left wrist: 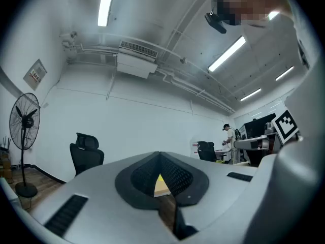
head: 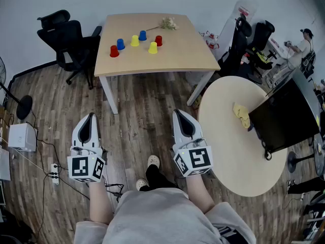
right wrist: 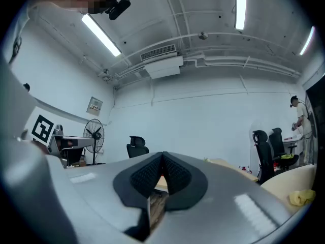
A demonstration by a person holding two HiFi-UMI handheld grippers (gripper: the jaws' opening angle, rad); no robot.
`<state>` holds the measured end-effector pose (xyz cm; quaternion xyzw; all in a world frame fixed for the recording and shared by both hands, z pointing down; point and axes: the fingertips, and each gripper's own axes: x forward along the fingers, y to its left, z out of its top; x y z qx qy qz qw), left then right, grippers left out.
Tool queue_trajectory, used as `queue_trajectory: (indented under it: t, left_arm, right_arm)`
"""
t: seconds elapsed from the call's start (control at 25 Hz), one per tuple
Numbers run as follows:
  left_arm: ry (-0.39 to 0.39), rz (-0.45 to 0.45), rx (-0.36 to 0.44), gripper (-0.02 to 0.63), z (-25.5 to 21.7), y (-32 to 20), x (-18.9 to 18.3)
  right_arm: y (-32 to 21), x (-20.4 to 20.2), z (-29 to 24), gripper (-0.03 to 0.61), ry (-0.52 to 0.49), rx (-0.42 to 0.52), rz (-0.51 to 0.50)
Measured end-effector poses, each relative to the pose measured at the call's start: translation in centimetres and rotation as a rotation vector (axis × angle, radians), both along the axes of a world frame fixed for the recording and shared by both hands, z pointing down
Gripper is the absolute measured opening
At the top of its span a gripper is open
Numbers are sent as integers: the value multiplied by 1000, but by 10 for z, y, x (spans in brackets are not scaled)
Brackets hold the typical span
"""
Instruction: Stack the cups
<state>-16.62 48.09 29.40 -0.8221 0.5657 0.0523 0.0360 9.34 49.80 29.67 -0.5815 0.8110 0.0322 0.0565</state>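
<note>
While the left gripper (head: 90, 118) and right gripper (head: 179, 115) hang empty, fingers (left wrist: 179, 178) pressed together, I judge I must first approach the cups (head: 134, 40) on the upper surface (head: 188, 50).

On your pale beige counter (head: 193, 50) sit two red cups (head: 114, 51), two blue cups (head: 120, 44) and two yellow cups (head: 134, 40). Your left hand-held gripper (head: 91, 116) and right hand-held gripper (head: 179, 113) are pale grey, with black-and-white square markers. The floor (head: 142, 111) is brown wood-grain planks.

Wood-plank floor (head: 137, 111), white walls (left wrist: 152, 121); blk office chair (head: 66, 37) L, round table (head: 228, 136) R; strip lights (left wrist: 106, 4) overhead.
</note>
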Motion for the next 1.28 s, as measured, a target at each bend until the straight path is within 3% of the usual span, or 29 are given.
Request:
queue_trajectory:
  t: [0.56,1.28]
  left_arm:
    - [-6,16,-17,6,10,-64,14]
    - [26,-20,33,6,-12,-210,56]
  right_arm:
    - [-61,13,10,11,-14,-16,13]
    - [-220,49,-8,12,-17,8,-64]
